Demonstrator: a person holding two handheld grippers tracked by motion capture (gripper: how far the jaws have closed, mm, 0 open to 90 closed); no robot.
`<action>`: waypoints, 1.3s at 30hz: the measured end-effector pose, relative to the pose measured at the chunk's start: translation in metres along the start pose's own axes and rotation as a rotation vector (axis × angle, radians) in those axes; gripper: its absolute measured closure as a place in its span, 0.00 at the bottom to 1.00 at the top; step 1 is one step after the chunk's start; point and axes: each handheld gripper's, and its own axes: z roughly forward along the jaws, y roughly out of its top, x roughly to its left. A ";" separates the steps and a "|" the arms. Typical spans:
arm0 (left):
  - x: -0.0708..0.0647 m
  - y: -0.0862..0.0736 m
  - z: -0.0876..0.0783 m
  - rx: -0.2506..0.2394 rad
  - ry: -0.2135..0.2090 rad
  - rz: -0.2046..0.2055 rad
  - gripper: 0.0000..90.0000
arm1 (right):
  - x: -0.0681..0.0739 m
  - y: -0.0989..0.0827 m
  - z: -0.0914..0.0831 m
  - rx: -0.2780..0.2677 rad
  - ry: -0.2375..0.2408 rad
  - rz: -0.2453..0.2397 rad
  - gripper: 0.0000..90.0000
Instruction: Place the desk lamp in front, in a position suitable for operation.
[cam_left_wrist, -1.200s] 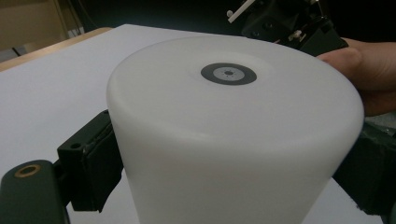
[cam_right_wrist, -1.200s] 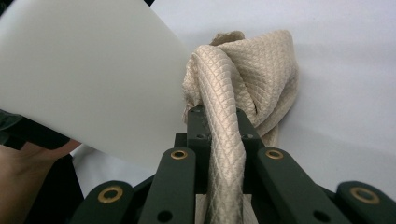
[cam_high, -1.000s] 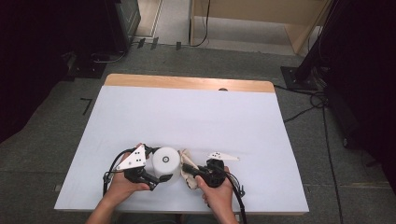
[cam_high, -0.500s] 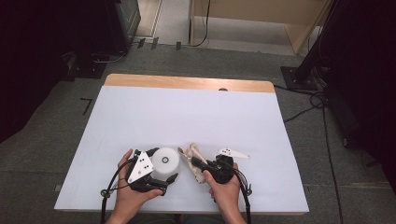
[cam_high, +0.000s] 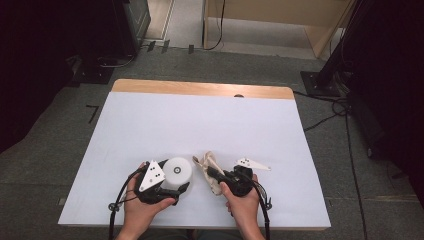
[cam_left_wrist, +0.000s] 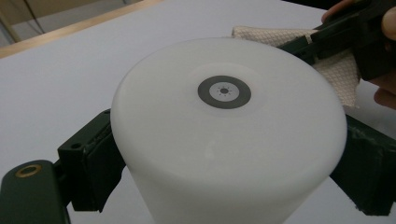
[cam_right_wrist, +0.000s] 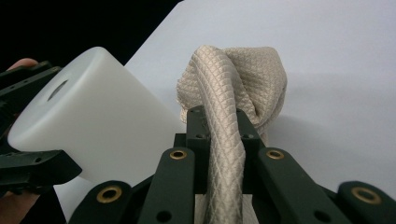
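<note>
White table (cam_high: 200, 120), near edge. Left gripper (cam_high: 167, 187), jaws clamped on the sides of a white cylinder (cam_high: 177, 172), has tipped it since a second ago; its flat end now faces the cloth, likely ready for wiping. Right gripper (cam_high: 220, 176), pointing up-left, pinches a beige waffle cloth (cam_high: 210, 165) just beside the cylinder.

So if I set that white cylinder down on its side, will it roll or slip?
Probably rolls: the smooth white plastic cylinder has a round wall and flat end. Likely slippery, since its surface looks glossy where the left gripper clamps it. Seemingly rigid: it keeps its shape, unlike the floppy beige quilted cloth in the right gripper.
</note>
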 end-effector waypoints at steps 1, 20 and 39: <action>0.000 0.000 0.000 0.000 0.000 0.000 0.10 | 0.001 0.001 -0.001 -0.002 0.001 0.000 0.91; 0.012 -0.004 0.029 -0.146 -0.315 0.144 0.10 | 0.017 0.012 -0.024 -0.093 0.169 -0.026 0.91; 0.010 -0.006 0.032 -0.163 -0.290 0.100 0.10 | -0.022 -0.017 0.004 0.051 0.047 0.085 0.91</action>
